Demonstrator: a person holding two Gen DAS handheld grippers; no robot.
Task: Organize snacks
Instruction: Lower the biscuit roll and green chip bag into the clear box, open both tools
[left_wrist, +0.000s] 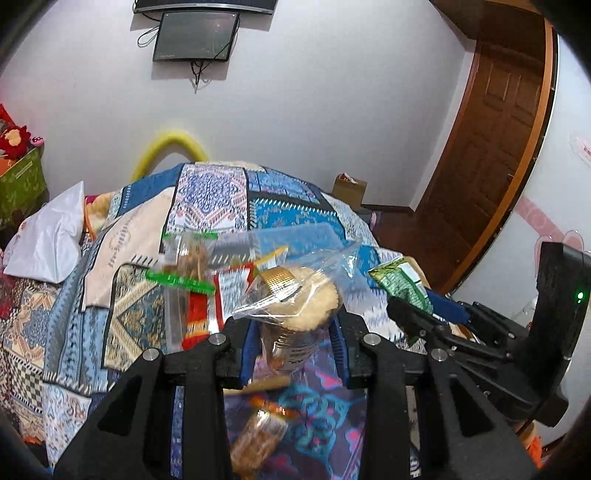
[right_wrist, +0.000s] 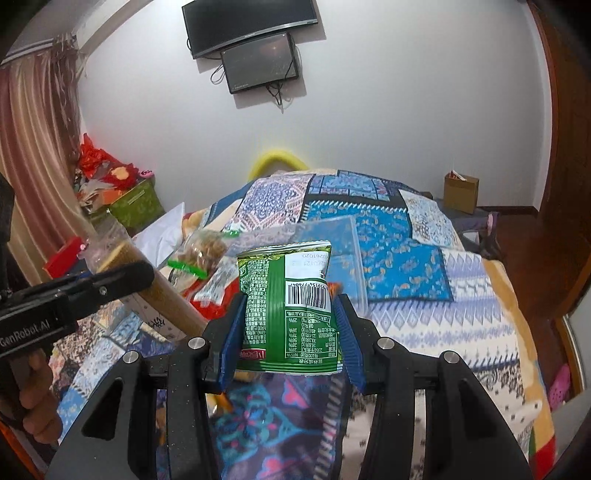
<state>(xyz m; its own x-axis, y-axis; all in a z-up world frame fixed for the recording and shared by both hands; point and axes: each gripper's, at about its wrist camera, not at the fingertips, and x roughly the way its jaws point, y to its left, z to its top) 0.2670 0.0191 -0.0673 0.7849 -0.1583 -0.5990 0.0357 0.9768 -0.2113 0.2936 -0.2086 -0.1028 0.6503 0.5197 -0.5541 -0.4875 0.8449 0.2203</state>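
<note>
While the left gripper (left_wrist: 295, 332) pinches crackers (left_wrist: 314, 302), the right gripper (right_wrist: 290, 328) clamps an upright, upside-down green packet (right_wrist: 291, 306).

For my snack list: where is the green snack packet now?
The green snack packet is clamped in the right gripper, mid-frame in the right wrist view, above the patterned bedspread.

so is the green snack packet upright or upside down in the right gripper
Upside down. In the right wrist view the green snack packet sits between the right gripper's blue pads, and its barcode digits and nutrition table read inverted.
</note>
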